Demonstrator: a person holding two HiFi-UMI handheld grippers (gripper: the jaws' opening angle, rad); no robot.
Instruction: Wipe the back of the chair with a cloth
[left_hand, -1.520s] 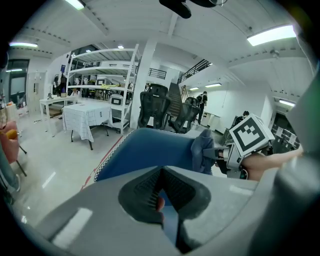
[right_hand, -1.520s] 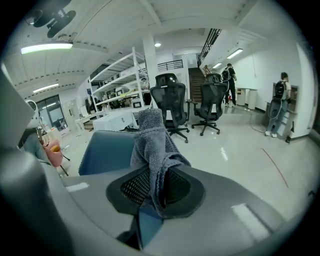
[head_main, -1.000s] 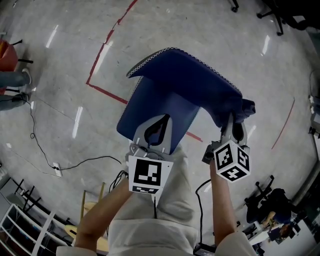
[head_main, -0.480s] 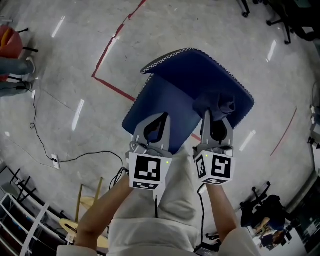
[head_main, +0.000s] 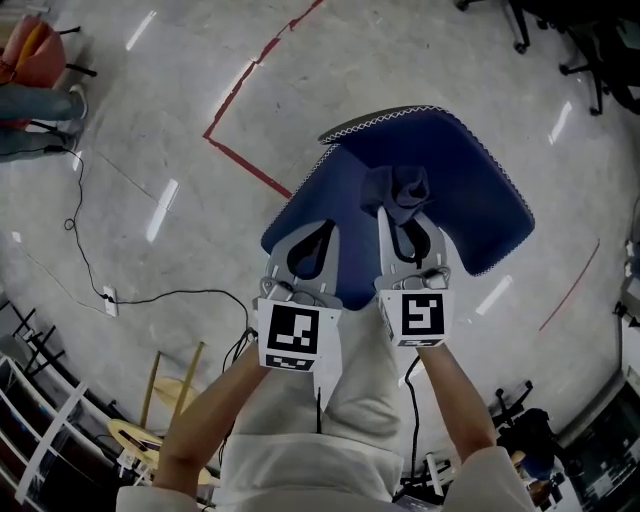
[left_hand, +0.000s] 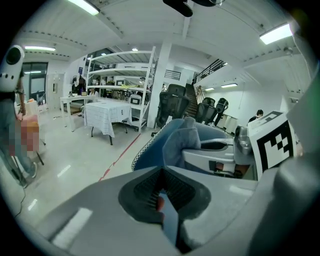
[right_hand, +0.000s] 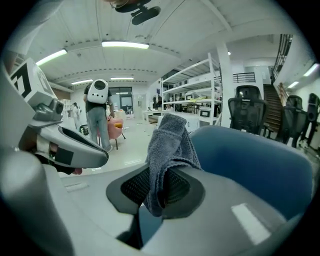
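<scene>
Left gripper (head_main: 322, 232): held over the near left part of the chair; its jaws are closed tip to tip with nothing pinched between them. In its own view (left_hand: 160, 189) only a thin sliver of blue shows below the meeting pads.
Right gripper (head_main: 401, 216): just beside the left one, to its right and reaching a little farther; its jaws are clamped on the cloth, as its own view (right_hand: 162, 189) shows.
Cloth (head_main: 398, 188): grey-blue and bunched, with a wad standing out past the jaw tips (a short end also hangs down between the pads). In the right gripper view (right_hand: 170, 137) it rises in front of the chair's curved blue surface. Whether it presses on the fabric cannot be told.
Chair (head_main: 478, 205): dark blue, with a white zigzag stitch along its far edge; it lies directly beyond both grippers. It fills the right of the right gripper view (right_hand: 252, 157) and shows to the centre of the left gripper view (left_hand: 150, 151).
Floor (head_main: 150, 110): pale and glossy, marked with red tape lines (head_main: 245, 160) to the left of the chair.
Cable (head_main: 150, 300): black, trailing across the near left floor.
Bystander (head_main: 35, 135): legs only, at the far left edge.
Shelving (right_hand: 195, 92): white racks far off in the room.
</scene>
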